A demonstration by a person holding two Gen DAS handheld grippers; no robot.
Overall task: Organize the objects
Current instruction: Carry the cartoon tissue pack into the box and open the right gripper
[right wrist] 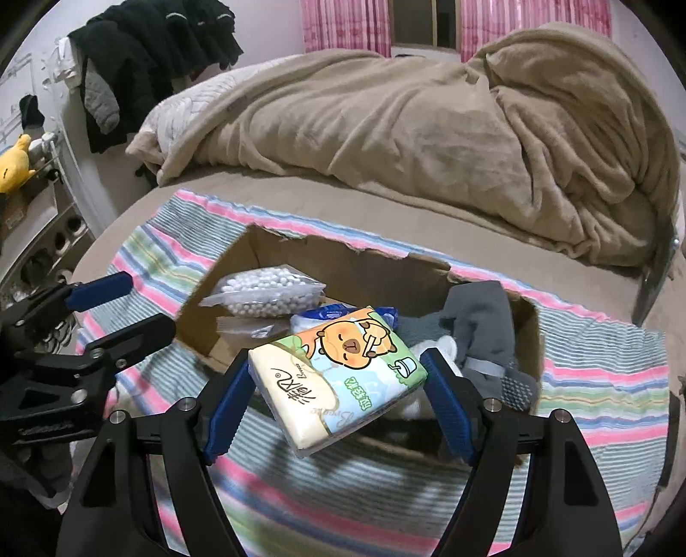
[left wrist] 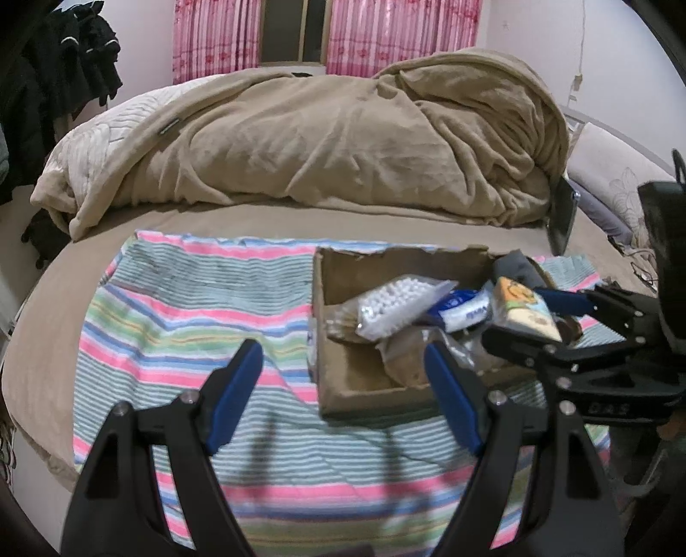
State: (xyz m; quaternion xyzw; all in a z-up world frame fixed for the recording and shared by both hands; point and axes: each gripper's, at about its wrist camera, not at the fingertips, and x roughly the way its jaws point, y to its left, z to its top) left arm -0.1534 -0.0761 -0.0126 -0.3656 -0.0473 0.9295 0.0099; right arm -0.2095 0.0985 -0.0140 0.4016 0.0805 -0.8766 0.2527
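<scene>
Tissue pack [right wrist: 338, 377] (cartoon animal on its wrapper) sits pinched between the blue pads of the right gripper [right wrist: 338, 387], held above the near edge of the cardboard box [right wrist: 343, 261]. Inside the box lie a bag of white beads [right wrist: 268, 291], a blue-white packet [left wrist: 465, 310] and grey cloth [right wrist: 480, 325]. Left gripper [left wrist: 343, 377] hangs spread over the striped towel [left wrist: 171, 308].

bed [left wrist: 64, 300] w/ beige blanket [left wrist: 321, 141] | pink curtains [left wrist: 214, 38], window btwn | white walls | dark clothes [right wrist: 141, 55] hung left
</scene>
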